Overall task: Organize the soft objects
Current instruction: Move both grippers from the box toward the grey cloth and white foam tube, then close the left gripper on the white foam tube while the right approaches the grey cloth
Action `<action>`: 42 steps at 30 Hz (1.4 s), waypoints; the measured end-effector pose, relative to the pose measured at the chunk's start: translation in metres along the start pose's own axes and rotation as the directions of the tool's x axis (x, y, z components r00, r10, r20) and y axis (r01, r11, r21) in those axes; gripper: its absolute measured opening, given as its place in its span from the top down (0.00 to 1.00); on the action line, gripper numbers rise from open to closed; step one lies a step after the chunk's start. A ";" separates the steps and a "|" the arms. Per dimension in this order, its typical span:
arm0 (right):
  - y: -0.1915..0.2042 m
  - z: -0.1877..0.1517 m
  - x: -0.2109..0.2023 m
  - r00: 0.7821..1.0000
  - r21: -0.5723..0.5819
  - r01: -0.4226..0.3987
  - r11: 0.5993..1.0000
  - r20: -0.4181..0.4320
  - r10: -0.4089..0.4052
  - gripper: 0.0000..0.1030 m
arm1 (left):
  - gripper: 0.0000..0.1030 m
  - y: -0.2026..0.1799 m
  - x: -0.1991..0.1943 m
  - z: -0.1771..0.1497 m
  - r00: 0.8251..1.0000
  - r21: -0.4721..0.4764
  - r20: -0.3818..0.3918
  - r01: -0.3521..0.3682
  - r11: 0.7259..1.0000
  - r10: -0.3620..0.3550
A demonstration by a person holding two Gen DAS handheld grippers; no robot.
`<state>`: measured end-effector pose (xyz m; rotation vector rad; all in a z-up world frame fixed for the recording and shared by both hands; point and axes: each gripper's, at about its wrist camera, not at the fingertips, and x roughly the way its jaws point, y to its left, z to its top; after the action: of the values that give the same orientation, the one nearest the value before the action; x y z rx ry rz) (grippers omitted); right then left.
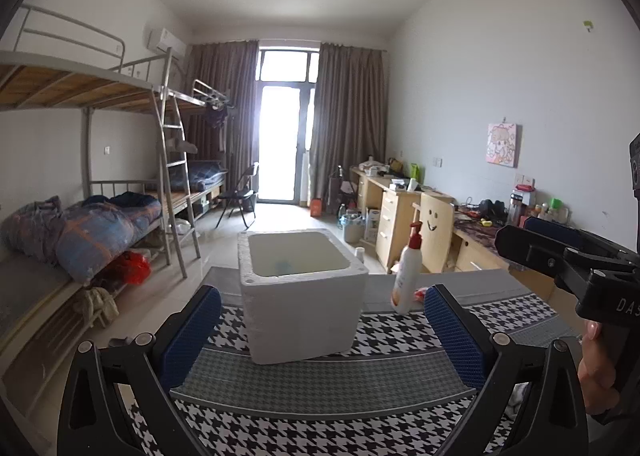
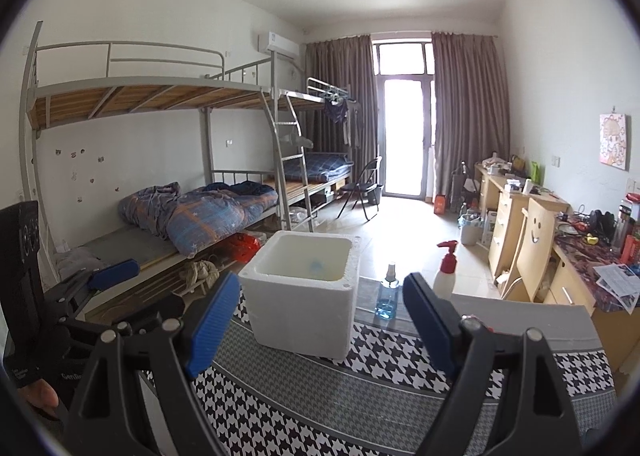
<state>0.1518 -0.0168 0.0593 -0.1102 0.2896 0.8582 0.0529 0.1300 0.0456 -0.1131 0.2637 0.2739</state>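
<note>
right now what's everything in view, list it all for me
foam box: one, white, open top, on the table in front of both tongs
pump bottle: one, white with red pump, right of the box
spray bottle: one, clear with blue liquid, between box and pump bottle
tablecloth: one, black-and-white houndstooth, covering the table
bunk beds: grey metal, along the left wall
quilt: one, blue and orange, lower bunk
folding chair: one, dark, by the window
desks: light wood, right wall
left tongs: open, empty
right tongs: open, empty
</note>
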 end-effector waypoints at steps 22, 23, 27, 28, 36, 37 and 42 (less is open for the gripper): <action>-0.019 -0.055 -0.042 0.982 0.047 0.183 0.982 0.041 -0.184 0.15 | 0.01 -0.042 -0.007 -0.030 0.993 0.067 0.036 0.106 0.992 -0.109; -0.019 -0.056 -0.044 0.980 0.044 0.194 0.980 0.045 -0.196 0.15 | 0.01 -0.042 -0.007 -0.030 0.993 0.069 0.036 0.111 0.991 -0.114; -0.024 -0.067 -0.050 0.976 0.073 0.213 0.974 0.038 -0.216 0.15 | 0.01 -0.047 -0.004 -0.037 0.990 0.066 0.035 0.133 0.989 -0.135; -0.024 -0.070 -0.051 0.975 0.077 0.217 0.973 0.034 -0.220 0.15 | 0.01 -0.049 -0.004 -0.039 0.990 0.063 0.039 0.134 0.989 -0.137; -0.036 -0.089 -0.067 0.956 0.099 0.288 0.952 0.020 -0.292 0.15 | 0.01 -0.068 0.003 -0.050 0.977 0.100 0.018 0.208 0.973 -0.211; -0.037 -0.091 -0.068 0.954 0.101 0.296 0.950 0.015 -0.299 0.15 | 0.01 -0.072 0.004 -0.052 0.975 0.111 0.015 0.220 0.969 -0.223; -0.050 -0.104 -0.074 0.940 0.125 0.341 0.932 -0.012 -0.342 0.15 | 0.01 -0.088 0.013 -0.062 0.961 0.131 -0.034 0.278 0.952 -0.276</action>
<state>0.1225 -0.1250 -0.0194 -0.0369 0.3036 0.4922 0.0744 0.0397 -0.0109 -0.0179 0.2777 -0.0243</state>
